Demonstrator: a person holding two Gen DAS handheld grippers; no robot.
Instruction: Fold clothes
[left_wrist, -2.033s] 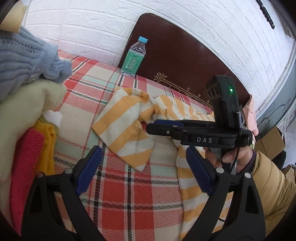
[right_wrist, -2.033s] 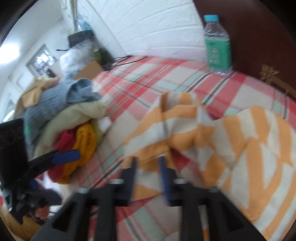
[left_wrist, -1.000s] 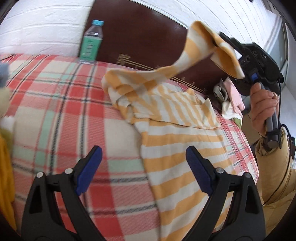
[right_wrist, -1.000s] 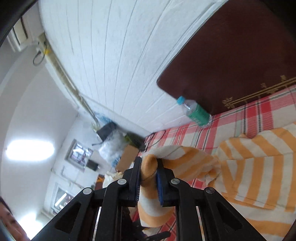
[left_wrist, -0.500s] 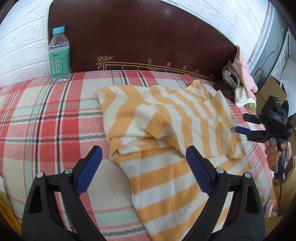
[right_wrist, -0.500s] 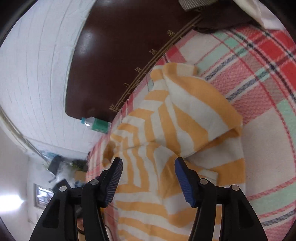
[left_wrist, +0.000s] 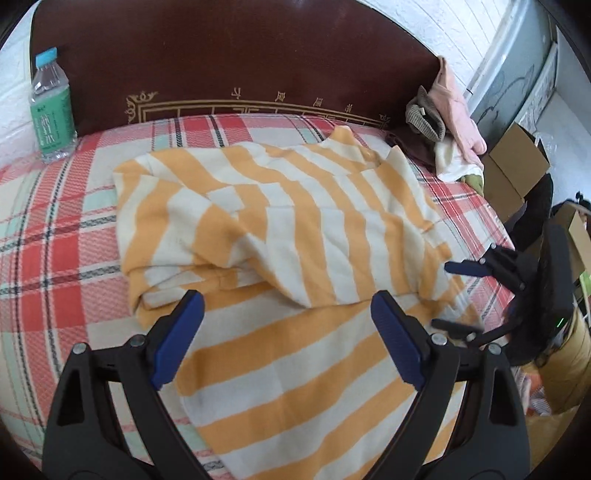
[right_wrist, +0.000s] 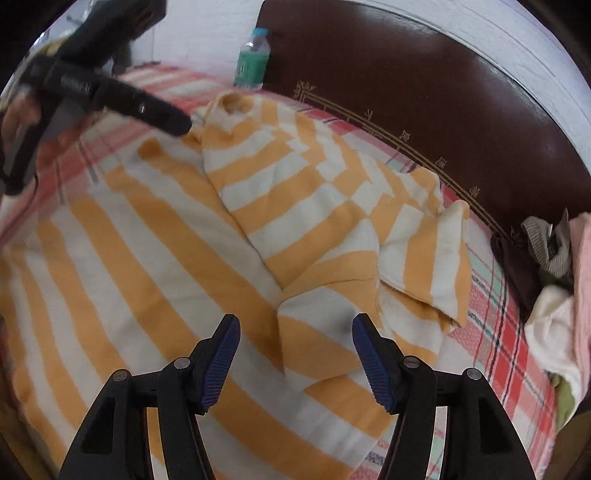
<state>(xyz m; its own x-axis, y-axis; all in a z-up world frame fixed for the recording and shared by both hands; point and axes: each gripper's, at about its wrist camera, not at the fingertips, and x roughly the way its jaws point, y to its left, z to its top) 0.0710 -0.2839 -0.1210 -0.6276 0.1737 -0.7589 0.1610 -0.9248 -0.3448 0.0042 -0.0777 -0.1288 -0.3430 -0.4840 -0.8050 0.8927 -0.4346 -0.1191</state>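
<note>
Both grippers same build: matte black plastic frames w/ triangular cut-outs in the arms, round silver screws along the top, and ribbed blue pads on the inner fingertip faces, seen on left gripper (left_wrist: 287, 338) and right gripper (right_wrist: 295, 363). From the left wrist cam the right unit's black camera block carries a small green LED; from the right wrist cam the left unit's black body has faint white lettering, too blurred to read, plus one silver screw. Bare skin of the left hand (right_wrist: 26, 125) shows around its handle, and a mustard-yellow sleeve (left_wrist: 574, 354) shows behind the right unit.
</note>
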